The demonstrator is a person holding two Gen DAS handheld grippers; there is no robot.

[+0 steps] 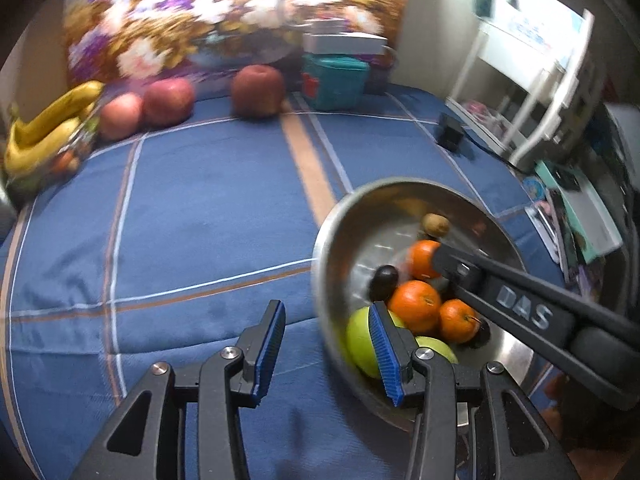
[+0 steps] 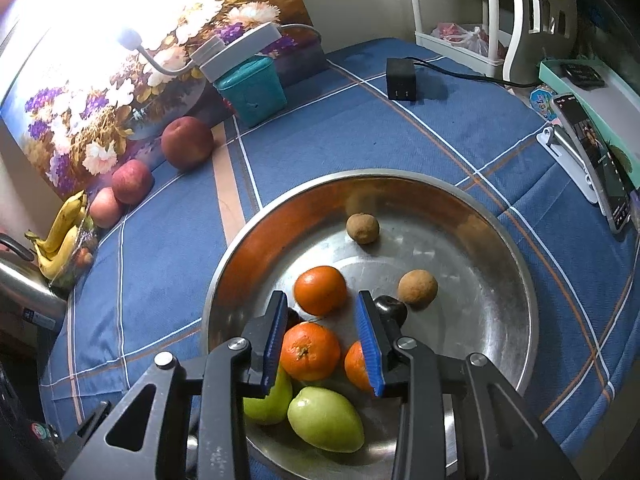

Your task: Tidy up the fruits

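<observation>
Spread blue-padded fingers of the right gripper straddle one tangerine low in the frame, pinching nothing yet; whether they touch it I cannot tell. It lies dead ahead, round, with no long axis. Left gripper, fingers also spread and empty, hangs over the steel bowl's rim, farther off. Counted in the bowl: three tangerines, two green fruits, two brown fruits, two dark ones. Upper left on the blue-clothed tabletop: three apples and a banana bunch.

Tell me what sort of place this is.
Probably a home, not a lab: a table under a blue checked cloth, a floral painting against the wall, a white shelf rack, fruit in a steel bowl.
</observation>
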